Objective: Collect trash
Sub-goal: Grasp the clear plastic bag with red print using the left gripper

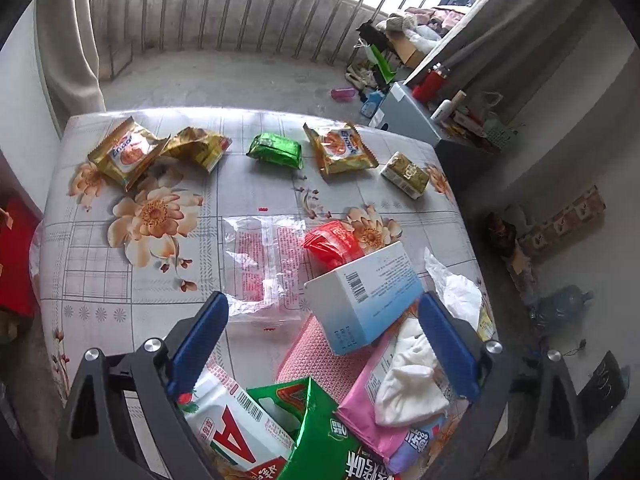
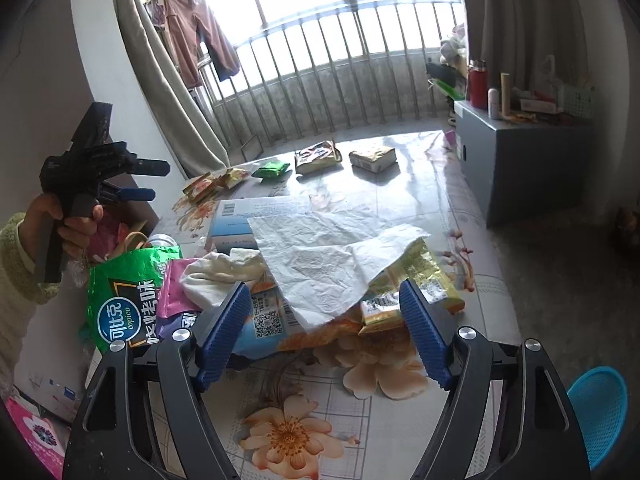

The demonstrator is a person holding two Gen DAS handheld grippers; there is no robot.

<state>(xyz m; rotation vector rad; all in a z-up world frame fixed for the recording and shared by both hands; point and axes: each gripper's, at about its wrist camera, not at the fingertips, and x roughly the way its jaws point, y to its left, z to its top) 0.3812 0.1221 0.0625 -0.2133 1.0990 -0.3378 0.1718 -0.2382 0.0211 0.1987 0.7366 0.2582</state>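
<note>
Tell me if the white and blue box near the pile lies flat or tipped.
Tipped. The white and blue box leans with one end on the red wrapper, barcode side up.

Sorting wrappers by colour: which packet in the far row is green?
The green packet, in the middle of the row. The packets either side of it are gold, two on the left, two on the right.

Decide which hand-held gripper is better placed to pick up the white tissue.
Right. The right hand-held gripper is open, low, with the white tissue just ahead; the left hand-held gripper hangs raised beside the table.
</note>
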